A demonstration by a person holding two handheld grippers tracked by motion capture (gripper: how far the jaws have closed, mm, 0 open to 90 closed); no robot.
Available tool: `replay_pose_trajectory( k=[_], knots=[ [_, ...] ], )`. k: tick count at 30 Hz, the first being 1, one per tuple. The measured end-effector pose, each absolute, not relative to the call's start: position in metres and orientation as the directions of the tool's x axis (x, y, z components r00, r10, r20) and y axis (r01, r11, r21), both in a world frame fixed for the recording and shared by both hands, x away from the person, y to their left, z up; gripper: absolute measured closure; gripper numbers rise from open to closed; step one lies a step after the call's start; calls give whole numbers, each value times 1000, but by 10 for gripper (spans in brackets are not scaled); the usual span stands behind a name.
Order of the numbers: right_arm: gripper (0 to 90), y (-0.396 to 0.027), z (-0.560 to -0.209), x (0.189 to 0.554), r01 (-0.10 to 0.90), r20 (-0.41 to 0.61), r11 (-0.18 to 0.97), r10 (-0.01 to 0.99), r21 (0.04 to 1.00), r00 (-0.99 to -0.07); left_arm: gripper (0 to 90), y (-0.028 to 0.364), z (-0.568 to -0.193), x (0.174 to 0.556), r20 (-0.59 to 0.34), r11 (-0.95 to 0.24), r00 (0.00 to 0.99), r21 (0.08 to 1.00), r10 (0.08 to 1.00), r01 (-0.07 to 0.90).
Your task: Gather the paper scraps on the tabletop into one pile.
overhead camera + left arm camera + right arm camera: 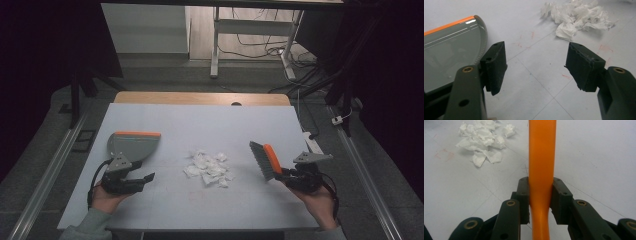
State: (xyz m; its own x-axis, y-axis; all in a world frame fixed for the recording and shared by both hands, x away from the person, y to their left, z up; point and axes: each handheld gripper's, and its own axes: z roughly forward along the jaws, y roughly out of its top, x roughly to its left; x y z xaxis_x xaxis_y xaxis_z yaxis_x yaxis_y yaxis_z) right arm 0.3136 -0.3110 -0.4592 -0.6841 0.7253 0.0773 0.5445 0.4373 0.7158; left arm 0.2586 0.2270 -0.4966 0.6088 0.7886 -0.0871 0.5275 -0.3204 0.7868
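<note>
Centrally, a heap of crumpled white paper scraps (208, 169) lies on the white table (200, 125). Right gripper (283, 174) clamps the orange-handled grey brush (266, 160) near the right edge; left gripper (145, 178), jaws apart and empty, sits beside the grey orange-lipped dustpan (131, 146).

**Orange, grey and white on a pale table**

The brush (265, 160) is showing an orange back and handle over dark grey bristles. The dustpan (131, 146) is looking grey with an orange strip along its edge. The crumpled paper scraps (208, 167) are lying white on the pale grey-white table (200, 122), which is carrying faint red marks. Both grippers' pads (496, 65) are showing black.
</note>
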Motion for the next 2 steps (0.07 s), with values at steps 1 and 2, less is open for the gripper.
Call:
replay_pose_trajectory(
  k=[1,2],
  knots=[
    [709,-311,-459,313,543,76,435,727,718,-683,339,227,-497,258,-85,-323,610,786,788,526],
    [709,-312,-459,313,542,76,433,727,721,-682,339,226,-497,258,-83,-326,611,786,787,526]
  ],
)
